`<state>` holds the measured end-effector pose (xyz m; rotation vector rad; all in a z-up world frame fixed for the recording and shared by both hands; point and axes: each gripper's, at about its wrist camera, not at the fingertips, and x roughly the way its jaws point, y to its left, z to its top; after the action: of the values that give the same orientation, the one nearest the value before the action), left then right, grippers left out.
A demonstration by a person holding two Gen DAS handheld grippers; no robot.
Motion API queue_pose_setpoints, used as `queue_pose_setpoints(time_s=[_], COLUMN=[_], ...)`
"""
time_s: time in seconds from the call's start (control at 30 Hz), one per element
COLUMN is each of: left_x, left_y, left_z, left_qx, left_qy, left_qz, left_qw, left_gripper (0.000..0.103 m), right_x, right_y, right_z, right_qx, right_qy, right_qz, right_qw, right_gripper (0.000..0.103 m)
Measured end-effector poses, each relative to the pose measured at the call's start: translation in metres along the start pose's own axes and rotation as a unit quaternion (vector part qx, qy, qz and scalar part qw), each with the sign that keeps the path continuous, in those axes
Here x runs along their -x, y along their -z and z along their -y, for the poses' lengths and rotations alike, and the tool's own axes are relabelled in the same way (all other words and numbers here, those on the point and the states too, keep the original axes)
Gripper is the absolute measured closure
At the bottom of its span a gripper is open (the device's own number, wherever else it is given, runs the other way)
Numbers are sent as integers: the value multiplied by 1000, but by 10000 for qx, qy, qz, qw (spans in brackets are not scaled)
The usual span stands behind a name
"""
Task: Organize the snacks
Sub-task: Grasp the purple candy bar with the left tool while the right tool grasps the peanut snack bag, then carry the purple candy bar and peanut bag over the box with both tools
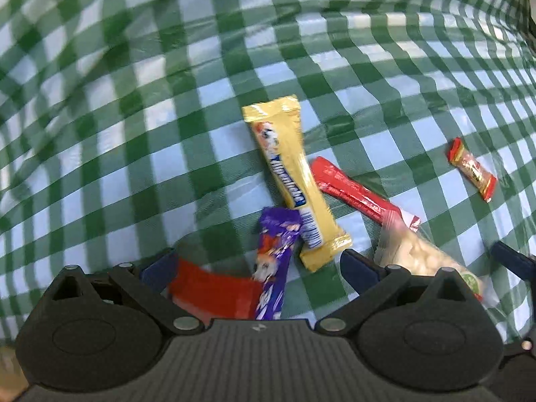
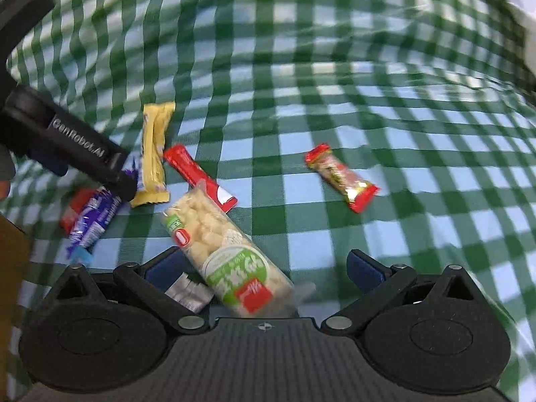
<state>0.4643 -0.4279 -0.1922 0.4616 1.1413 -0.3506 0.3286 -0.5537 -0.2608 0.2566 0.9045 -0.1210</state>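
Observation:
Several snacks lie on a green-checked cloth (image 1: 134, 167). My left gripper (image 1: 258, 268) is open, pointing steeply down over a purple bar (image 1: 274, 261) and a flat red packet (image 1: 214, 291) between its fingers. Past them lie a yellow bar (image 1: 291, 174), a red stick (image 1: 355, 191) and a small red-and-gold bar (image 1: 472, 169). My right gripper (image 2: 264, 266) is open over a clear bag of puffed snacks (image 2: 217, 238), which lies nearer its left finger, untouched by the pads. A silver wrapper (image 2: 189, 291) shows beside that finger. The small red-and-gold bar (image 2: 341, 176) lies apart to the right.
In the right wrist view a black finger (image 2: 100, 164) of the left gripper reaches over the purple bar (image 2: 93, 221). A white object (image 2: 522, 16) sits at the far right corner. Something brown (image 2: 10, 268) borders the cloth on the left. The cloth is wrinkled further back.

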Motion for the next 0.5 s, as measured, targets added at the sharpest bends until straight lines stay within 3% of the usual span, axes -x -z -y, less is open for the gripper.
queue_pose_setpoints(time_s=[0.07,0.1,0.13,0.2,0.23,0.33,0.5], left_x=[-4,-6,-4,5,12,40,100], left_y=[0,1,4,8,9,15,31], left_z=[4,5,5,6,5,-2,-6], left_qx=[-160,-193,-143,-198,-194,-3,99], left_qy=[98,208,223,189,229,427,639], left_qz=[-29,-115,-89,76,158,406,903], left_qw=[9998,9995,9996,9996,9994,9983,9938], left_gripper=[58,89,89,90,90,90,90], right_x=[-12,-13,-14,-6,-1,13,51], right_y=[0,2,4,8,11,16,16], right_z=[-5,-9,-11,-13,-15,-14,10], right_qx=[168,354,527,728,829,823,59], right_qy=[40,84,73,-199,-214,139,423], right_qz=[-80,65,98,345,427,516,655], right_qw=[9998,9993,9985,9966,9954,9952,9969], right_gripper=[1,1,3,29,62,65,65])
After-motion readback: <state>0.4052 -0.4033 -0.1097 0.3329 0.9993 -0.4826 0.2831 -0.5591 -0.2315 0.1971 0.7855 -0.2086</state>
